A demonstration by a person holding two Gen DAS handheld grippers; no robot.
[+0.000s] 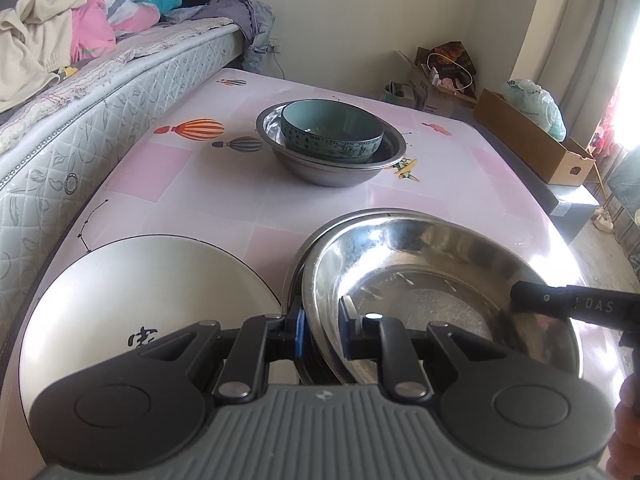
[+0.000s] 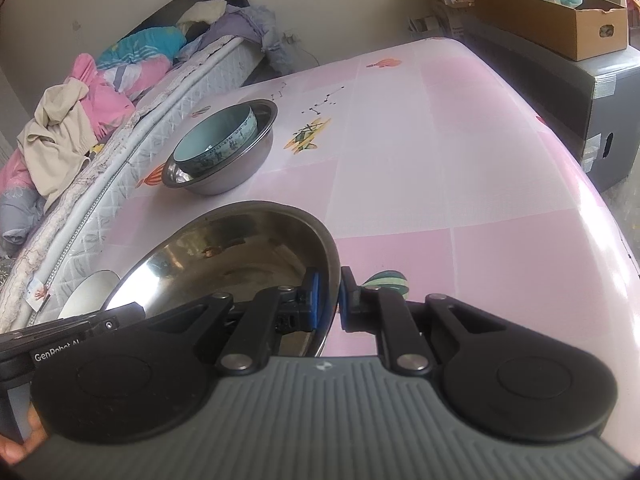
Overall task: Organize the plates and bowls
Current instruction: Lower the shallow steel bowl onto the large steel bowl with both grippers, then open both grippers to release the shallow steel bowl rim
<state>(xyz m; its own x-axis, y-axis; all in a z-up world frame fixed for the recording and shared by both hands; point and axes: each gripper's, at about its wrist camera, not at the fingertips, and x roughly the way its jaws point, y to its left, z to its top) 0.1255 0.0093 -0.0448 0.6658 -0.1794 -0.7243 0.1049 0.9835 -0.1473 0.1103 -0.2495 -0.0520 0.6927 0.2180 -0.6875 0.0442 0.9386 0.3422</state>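
Left gripper (image 1: 322, 330) and right gripper (image 2: 329, 300), fingers clenched on opposite rims of the steel basin (image 1: 420, 280), hold it over the pink desk (image 1: 240, 208) beside a white plate (image 1: 140, 280). Farther back, a teal bowl (image 1: 332, 128) sits inside a second steel basin (image 1: 328, 172)

Left hand-held gripper (image 1: 323, 326), right hand-held gripper (image 2: 329, 299): both clamped, angled downward.

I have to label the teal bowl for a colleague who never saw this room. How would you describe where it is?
Start at the pink table beside the bed. Near the table's middle, away from the grippers, stands a steel basin, and the teal bowl sits inside it. It is the only coloured, patterned dish; the white plate and the held steel bowl are plain.
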